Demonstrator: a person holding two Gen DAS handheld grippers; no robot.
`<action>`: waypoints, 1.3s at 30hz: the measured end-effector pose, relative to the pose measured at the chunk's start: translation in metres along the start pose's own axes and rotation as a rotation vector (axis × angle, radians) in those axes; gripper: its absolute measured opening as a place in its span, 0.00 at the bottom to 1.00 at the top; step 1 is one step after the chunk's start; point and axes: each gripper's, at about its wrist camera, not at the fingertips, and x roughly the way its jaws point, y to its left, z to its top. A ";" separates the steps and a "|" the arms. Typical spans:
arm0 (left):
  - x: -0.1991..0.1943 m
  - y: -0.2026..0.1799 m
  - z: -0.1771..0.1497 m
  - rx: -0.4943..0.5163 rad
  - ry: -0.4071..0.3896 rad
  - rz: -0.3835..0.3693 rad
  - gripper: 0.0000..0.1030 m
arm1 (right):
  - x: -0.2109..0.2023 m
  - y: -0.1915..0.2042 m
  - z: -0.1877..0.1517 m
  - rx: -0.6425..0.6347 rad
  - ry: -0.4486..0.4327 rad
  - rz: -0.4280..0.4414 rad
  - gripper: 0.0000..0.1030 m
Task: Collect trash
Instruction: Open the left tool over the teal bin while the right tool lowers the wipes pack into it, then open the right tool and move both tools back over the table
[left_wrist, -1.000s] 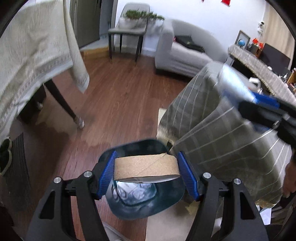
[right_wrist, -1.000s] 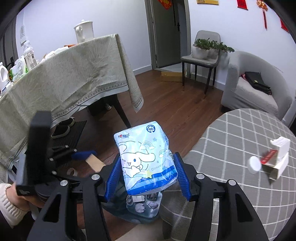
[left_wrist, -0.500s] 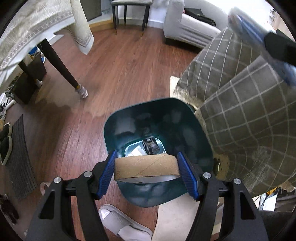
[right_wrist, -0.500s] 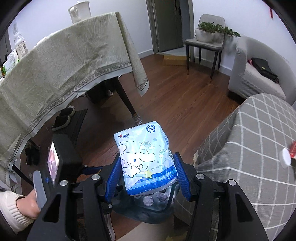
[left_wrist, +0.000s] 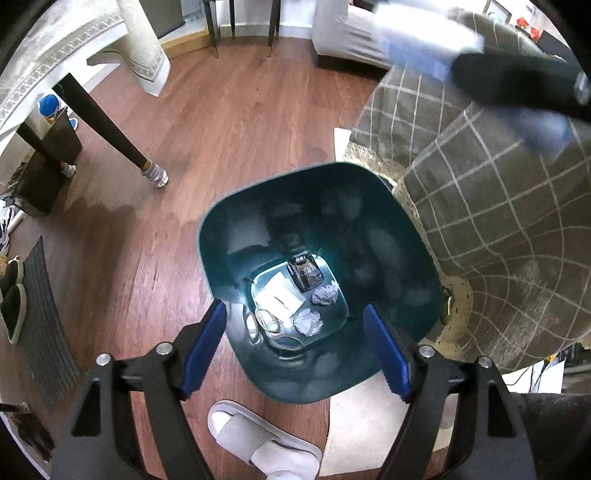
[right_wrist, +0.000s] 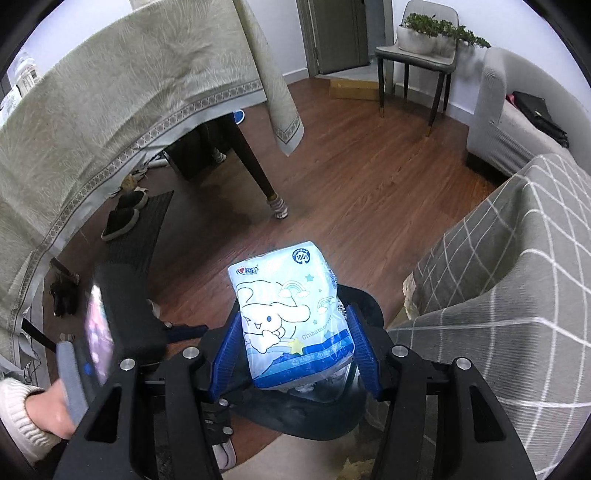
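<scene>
Left gripper (left_wrist: 295, 347) gapes empty over the glossy teal rounded-square bin (left_wrist: 236, 236) at frame centre; right gripper (right_wrist: 293, 350) clenches a crinkly plastic tissue pack (right_wrist: 288, 314).

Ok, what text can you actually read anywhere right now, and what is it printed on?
"100%": round badge at the top of the blue tissue pack held in the right claw.
"Cinnamoroll": lower right of the same pack, partly creased.
Brand logo at the pack's top left: too stylised to read.
Small print on the pack's dark blue band: too small.
Trash in the bin: no legible text.
</scene>
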 end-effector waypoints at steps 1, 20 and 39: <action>-0.004 0.002 0.001 -0.006 -0.011 0.003 0.77 | 0.002 0.000 -0.001 0.000 0.006 0.000 0.55; -0.109 0.033 0.032 -0.137 -0.288 -0.002 0.44 | 0.056 -0.011 -0.039 0.021 0.177 -0.010 0.55; -0.171 0.019 0.052 -0.144 -0.438 -0.062 0.35 | 0.062 -0.005 -0.059 -0.043 0.236 -0.065 0.70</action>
